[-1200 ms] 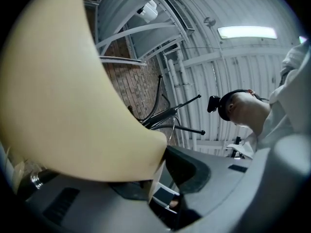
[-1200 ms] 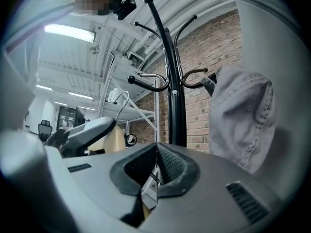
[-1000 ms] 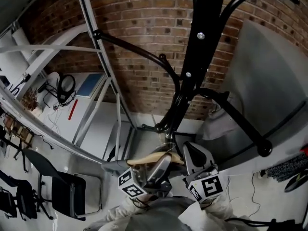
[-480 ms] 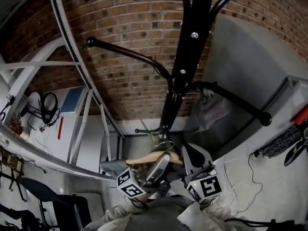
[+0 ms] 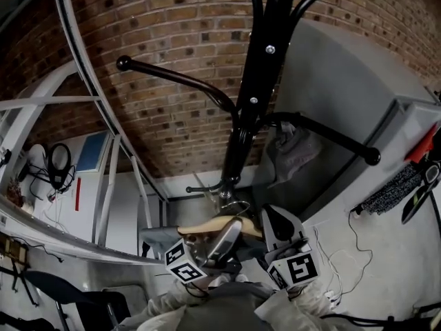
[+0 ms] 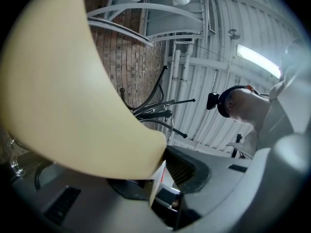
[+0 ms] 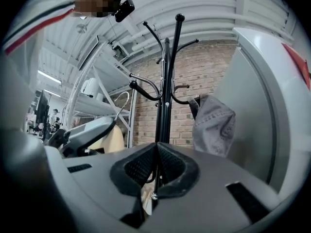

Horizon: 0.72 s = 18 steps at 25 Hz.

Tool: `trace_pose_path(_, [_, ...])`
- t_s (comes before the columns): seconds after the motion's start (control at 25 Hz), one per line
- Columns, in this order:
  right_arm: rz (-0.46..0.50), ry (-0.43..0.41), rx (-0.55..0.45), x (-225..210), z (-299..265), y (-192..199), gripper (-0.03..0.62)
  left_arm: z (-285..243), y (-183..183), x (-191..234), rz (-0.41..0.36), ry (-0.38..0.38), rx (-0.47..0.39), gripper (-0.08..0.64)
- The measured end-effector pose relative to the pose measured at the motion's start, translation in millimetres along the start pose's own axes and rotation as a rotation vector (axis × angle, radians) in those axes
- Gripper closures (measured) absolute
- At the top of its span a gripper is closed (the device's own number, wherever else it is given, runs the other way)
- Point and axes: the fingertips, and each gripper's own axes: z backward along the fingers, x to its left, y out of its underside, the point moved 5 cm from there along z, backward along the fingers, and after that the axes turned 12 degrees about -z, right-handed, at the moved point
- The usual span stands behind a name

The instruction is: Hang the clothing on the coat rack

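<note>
A black coat rack [image 5: 258, 67] stands against the brick wall, and its pole [image 7: 165, 96] rises straight ahead in the right gripper view. A grey garment [image 5: 293, 150] hangs from one of its right arms [image 7: 214, 125]. Low in the head view I hold a pale wooden hanger [image 5: 207, 225] level in front of the pole, its wire hook [image 5: 234, 204] pointing up. My left gripper [image 5: 231, 227] is shut on the wooden bar [image 6: 63, 91]. My right gripper [image 5: 267, 216] is at the hanger's right end. Its pads [image 7: 156, 166] are pressed together on a thin metal piece of the hanger.
A white metal shelving frame [image 5: 103, 157] slants across the left. A grey cabinet [image 5: 358, 81] stands right of the rack, with a brush and red-handled tools [image 5: 386, 192] beside it. Headphones and cables [image 5: 58, 161] lie on a white surface at the far left. One rack arm ends in a ball [image 5: 372, 157] at the right.
The head view has swung, so the rack's arms and the shelving sit further left and higher in the picture. Both grippers stay at the bottom middle with the hanger between them.
</note>
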Motion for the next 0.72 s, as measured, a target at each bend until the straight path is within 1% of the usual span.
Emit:
trace_pose_path(0.36, [0.019,0.019,-0.036,-16.2,0.1,-15.3,0.568,-10.8,-7.0,-0.3,-0.014,0.015,-0.015,0.456])
trace_pose_path(0.72, [0.025,0.044,-0.055,-29.8,3.9,-25.4,0.568,-24.7,-21.7,-8.0,-0.040,0.030,-0.051,0.456])
